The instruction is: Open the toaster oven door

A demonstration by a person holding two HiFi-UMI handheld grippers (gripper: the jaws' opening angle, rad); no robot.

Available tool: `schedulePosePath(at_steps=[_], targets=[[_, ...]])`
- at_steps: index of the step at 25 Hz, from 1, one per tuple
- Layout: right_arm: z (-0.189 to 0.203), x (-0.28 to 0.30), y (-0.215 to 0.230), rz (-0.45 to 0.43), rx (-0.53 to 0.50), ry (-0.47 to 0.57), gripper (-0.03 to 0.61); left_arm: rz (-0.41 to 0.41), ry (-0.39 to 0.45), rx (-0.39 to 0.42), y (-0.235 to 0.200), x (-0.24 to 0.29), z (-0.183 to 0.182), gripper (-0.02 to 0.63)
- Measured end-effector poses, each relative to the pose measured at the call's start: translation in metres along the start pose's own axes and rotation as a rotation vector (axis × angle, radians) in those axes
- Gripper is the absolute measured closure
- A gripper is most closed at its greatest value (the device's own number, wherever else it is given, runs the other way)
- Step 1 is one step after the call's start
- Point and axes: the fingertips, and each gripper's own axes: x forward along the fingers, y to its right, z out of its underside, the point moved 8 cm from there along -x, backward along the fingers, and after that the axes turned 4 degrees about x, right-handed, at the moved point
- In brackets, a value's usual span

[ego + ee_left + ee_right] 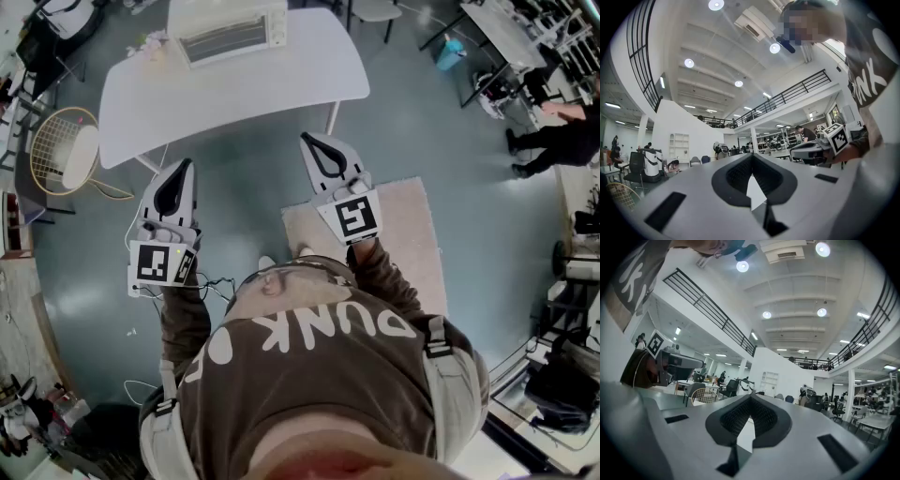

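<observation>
Currently your two jaw pairs, left hand-held gripper (185, 165) and right hand-held gripper (307, 139), are pressed together, empty; one oven (228, 28) sits on one worktop (234, 89).

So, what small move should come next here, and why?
Probably step forward and bring the right gripper toward the toaster oven. It sits on the white table, door apparently closed, while that gripper and the left gripper are shut, empty and short of the table.
</observation>
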Motion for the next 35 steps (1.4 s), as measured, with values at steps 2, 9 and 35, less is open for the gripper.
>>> schedulePosePath(at_steps=[2, 9, 35], targets=[[-0.002, -0.001, 0.000, -0.001, -0.002, -0.002, 0.571, -0.001, 0.001, 0.000, 0.000, 0.000, -0.002, 0.611], [0.001, 0.001, 0.005, -0.007, -0.004, -0.002, 0.571, -0.004, -0.005, -0.002, 0.001, 0.005, 0.000, 0.611], [0.030, 0.015, 0.062, -0.109, 0.056, 0.022, 0.534, -0.060, -0.087, -0.027, 0.031, 0.051, 0.017, 0.611]])
